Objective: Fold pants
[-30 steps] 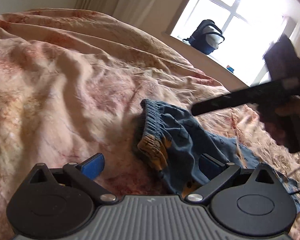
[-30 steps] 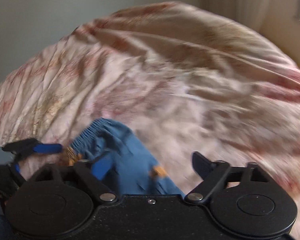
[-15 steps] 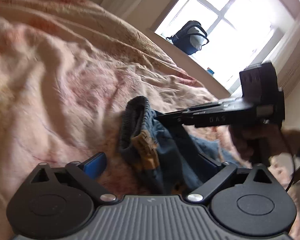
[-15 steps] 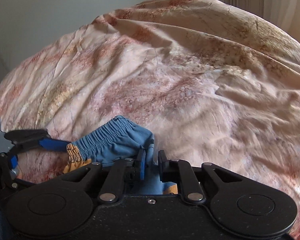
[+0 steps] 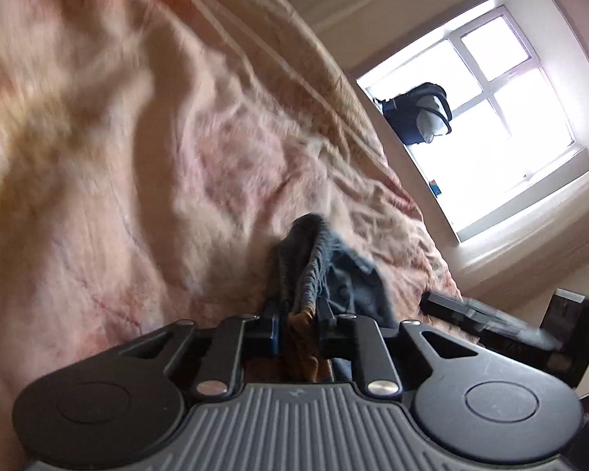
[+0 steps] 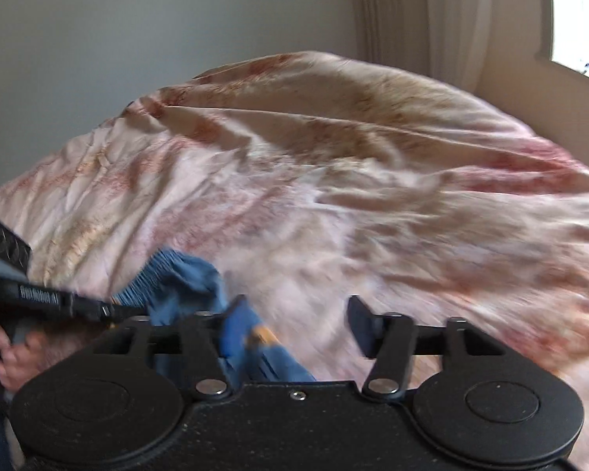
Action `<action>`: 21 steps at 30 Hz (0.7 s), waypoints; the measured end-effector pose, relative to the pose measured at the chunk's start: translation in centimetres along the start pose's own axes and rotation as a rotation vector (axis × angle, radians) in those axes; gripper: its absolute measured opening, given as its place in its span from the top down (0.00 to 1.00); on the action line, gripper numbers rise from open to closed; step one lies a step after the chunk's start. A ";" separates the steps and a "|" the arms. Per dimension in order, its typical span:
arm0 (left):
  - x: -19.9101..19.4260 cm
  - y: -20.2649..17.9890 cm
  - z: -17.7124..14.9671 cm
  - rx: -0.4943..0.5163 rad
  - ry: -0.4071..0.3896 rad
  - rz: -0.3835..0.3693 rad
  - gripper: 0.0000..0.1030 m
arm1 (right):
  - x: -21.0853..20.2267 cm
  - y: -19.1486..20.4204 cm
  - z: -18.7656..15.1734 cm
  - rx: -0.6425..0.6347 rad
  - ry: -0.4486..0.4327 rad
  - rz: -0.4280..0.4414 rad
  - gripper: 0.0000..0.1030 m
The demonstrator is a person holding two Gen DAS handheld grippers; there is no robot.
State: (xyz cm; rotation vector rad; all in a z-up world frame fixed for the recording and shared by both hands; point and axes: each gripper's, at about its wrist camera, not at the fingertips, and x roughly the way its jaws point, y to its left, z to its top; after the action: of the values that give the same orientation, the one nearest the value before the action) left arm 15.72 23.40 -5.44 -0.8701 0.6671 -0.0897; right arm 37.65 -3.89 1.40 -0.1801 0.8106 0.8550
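Left gripper (image 5: 297,320) closing narrow, pinching the pants (image 5: 314,271) waistband; right gripper (image 6: 294,324) opening wide, fabric loose between jaws on bedspread (image 6: 333,196).

Pants (image 5: 333,274) lie on the bed (image 5: 137,196), backpack (image 5: 420,117) on the windowsill behind.

Glaring window (image 5: 502,125) daylight, motion blur, fisheye warp
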 end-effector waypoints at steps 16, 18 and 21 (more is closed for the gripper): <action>-1.4 -1.3 -0.6 0.161 0.003 0.174 0.84 | -0.5 1.6 -2.8 -0.102 -0.067 -0.176 0.40; -1.7 -1.4 -0.7 0.172 0.000 0.174 0.84 | 0.6 4.0 -2.2 -0.162 -0.056 -0.078 0.34; -2.0 -1.6 -0.8 0.182 -0.002 0.175 0.84 | 3.4 6.6 -1.7 -0.219 -0.007 0.002 0.34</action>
State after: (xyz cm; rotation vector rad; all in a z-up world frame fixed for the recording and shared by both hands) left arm 13.98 22.52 -3.65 -0.6347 0.7193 0.0077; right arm 33.15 1.75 -1.10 -0.3692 0.7091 0.9453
